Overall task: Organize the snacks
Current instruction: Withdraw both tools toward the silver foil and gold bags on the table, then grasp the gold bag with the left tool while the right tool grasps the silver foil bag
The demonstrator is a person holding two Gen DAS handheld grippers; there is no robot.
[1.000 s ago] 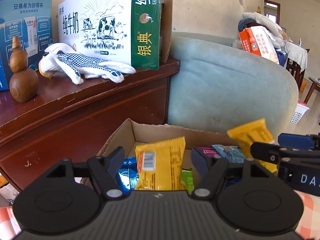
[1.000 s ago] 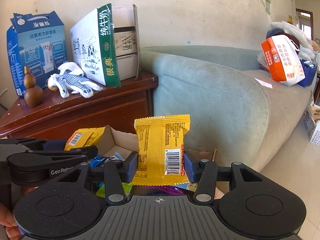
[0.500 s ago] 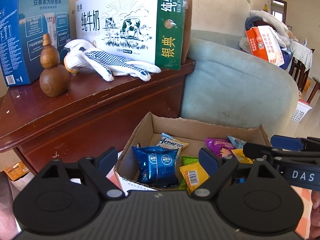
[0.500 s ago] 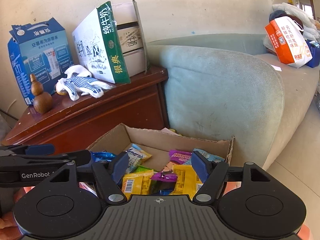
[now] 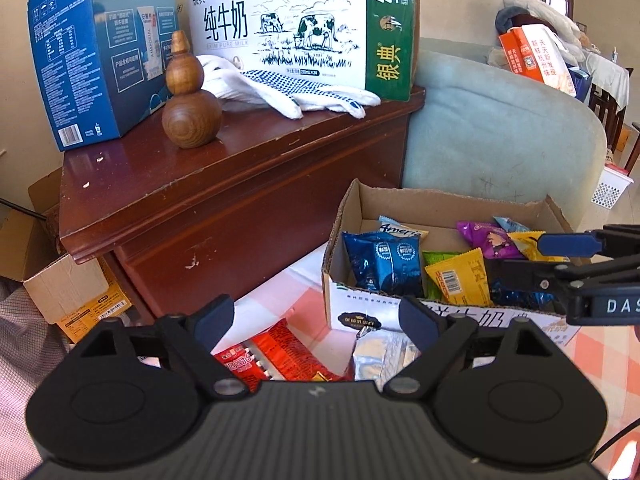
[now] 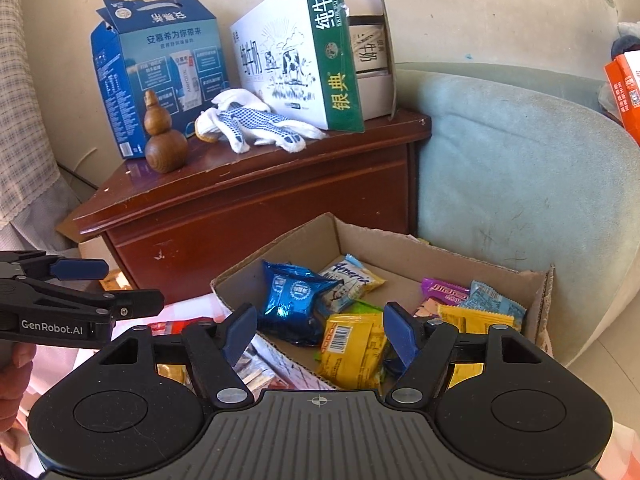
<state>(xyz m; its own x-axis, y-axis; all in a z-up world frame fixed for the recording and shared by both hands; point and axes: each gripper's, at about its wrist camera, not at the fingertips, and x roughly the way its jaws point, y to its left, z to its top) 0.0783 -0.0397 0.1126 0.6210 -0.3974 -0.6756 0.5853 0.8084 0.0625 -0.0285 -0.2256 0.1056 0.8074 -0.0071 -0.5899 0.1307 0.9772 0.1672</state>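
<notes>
While both tongs hang wide and empty, I log: left tongs (image 5: pixel 318 314) nearest red snack packet (image 5: pixel 280 354), directly below-ahead on table (image 5: pixel 600 344), long axis slanting up-right; cardboard box (image 5: pixel 440 204) to right, under right tongs (image 6: pixel 320 330).

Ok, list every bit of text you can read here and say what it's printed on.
"纯牛奶", "SKIM PURE MILK", "银典": white and green milk carton
"安慕希为你带来": blue carton
"Ameri…", partly hidden: pale snack packet
"GenRobot.AI": left gripper, seen from the right wrist
"DAS…", cut off: right gripper, seen from the left wrist
Too small or blurred: the blue carton's fine print, the barcode digits on the yellow packet, the orange bag.
</notes>
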